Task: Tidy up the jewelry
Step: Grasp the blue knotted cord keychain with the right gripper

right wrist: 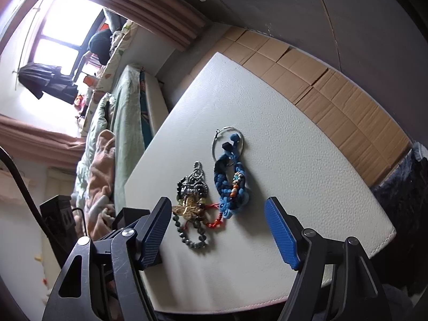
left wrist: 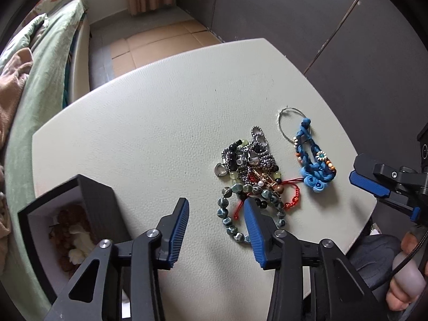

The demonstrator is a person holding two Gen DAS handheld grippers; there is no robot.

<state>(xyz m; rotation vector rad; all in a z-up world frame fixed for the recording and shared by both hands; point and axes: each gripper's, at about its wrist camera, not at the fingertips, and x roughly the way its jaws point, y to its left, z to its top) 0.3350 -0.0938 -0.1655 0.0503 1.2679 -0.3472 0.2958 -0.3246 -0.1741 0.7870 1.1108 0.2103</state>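
Looking left first: only the left wrist view shows the open black box (left wrist: 67,214) with beads inside. Left gripper (left wrist: 216,208) released, nothing between its pads, beside the tangled jewelry pile (left wrist: 248,171) on the white table (left wrist: 133,123). Blue braided bracelet (right wrist: 230,184) lies lengthwise, knotted end pointing away. Right gripper (right wrist: 218,211) released, empty.

We see a pale, leather-textured tabletop (left wrist: 160,112) above a floor of flattened brown cardboard (right wrist: 334,99). Dark grey wall panels (left wrist: 294,13) rise behind it. A bed with light green bedding (left wrist: 48,61) runs alongside, and pinkish-brown curtains (right wrist: 149,8) frame a bright window (right wrist: 67,26).
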